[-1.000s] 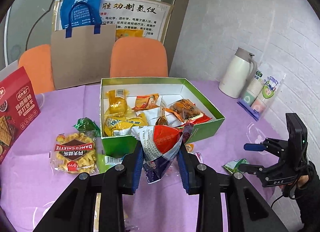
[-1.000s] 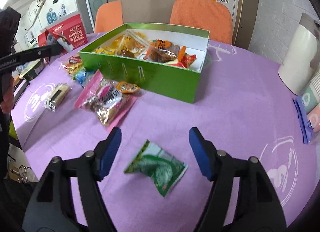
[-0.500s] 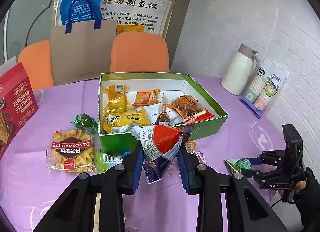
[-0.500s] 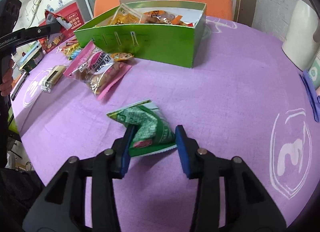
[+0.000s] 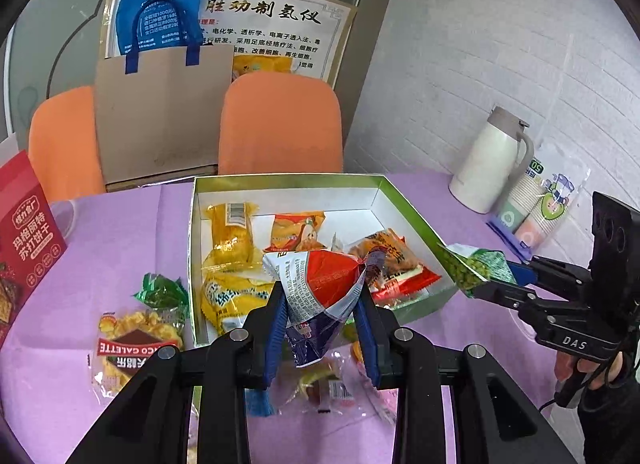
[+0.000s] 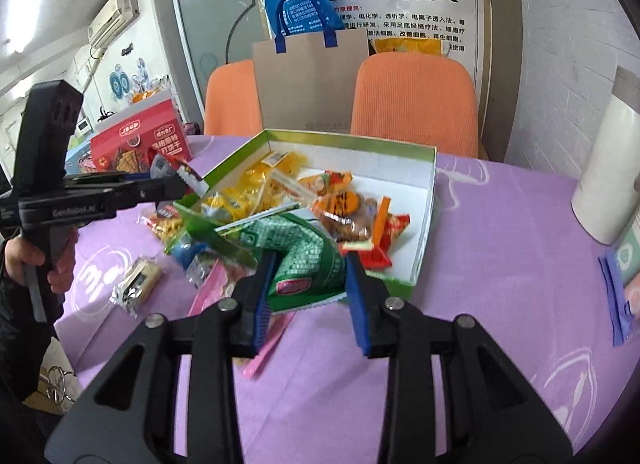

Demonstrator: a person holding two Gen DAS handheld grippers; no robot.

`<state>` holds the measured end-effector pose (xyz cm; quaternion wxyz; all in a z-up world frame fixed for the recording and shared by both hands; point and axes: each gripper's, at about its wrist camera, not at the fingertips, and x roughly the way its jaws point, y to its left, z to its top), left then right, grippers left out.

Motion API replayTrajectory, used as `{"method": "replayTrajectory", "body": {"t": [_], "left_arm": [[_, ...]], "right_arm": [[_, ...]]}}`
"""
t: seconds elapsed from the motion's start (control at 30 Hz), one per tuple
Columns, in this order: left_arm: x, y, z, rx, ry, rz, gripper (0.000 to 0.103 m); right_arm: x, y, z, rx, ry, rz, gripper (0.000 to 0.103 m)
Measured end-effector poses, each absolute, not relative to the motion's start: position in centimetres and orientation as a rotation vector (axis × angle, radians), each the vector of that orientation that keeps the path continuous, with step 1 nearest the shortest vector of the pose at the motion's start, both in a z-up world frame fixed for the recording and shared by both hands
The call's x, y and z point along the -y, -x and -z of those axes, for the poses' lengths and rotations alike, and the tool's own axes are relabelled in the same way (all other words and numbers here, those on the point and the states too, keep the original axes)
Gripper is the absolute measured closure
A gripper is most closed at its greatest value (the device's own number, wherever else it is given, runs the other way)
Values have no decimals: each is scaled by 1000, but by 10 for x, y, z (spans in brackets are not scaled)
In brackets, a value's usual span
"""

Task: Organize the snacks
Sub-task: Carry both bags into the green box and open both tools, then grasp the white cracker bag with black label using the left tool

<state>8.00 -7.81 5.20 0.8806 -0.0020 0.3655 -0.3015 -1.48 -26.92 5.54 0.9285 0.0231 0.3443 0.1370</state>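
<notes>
Blue pads, left tool (image 5: 322,318): closed on the red and white packet (image 5: 320,284); packet held above the near wall of the green box (image 5: 416,220)
Right tool (image 6: 308,284): closed on the green pea packet (image 6: 304,260); packet held in the air by the box's near right corner
Green box: open, on the purple surface (image 6: 500,264); yellow and orange snacks lie inside
Loose snacks: Danco Galette pack (image 5: 136,348) left of the box; pink pack (image 6: 208,292) in front of it
White thermos (image 5: 490,160): well apart, to the right
</notes>
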Motion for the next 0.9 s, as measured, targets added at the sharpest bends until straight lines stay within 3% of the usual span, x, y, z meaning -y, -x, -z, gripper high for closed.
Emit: {"method": "replayTrajectory", "body": {"t": [0.23, 0.27, 0.3, 0.37, 0.67, 0.77, 0.9], "left_arm": [[92, -112, -43, -772, -4, 617, 67], [94, -112, -42, -765, -23, 606, 52], [95, -112, -41, -755, -47, 567, 29], [94, -108, -39, -715, -77, 486, 15], [76, -97, -49, -693, -54, 457, 14], [64, -81, -61, -681, -30, 453, 14], [43, -53, -70, -670, 18, 463, 14]], "right_arm": [[262, -62, -38, -739, -55, -219, 66], [260, -69, -34, -750, -50, -217, 63], [258, -76, -30, -766, -44, -221, 56], [255, -79, -23, -792, -24, -201, 17], [262, -49, -42, -694, -26, -153, 1], [267, -21, -62, -605, -82, -177, 0], [260, 6, -68, -619, -149, -295, 0]]}}
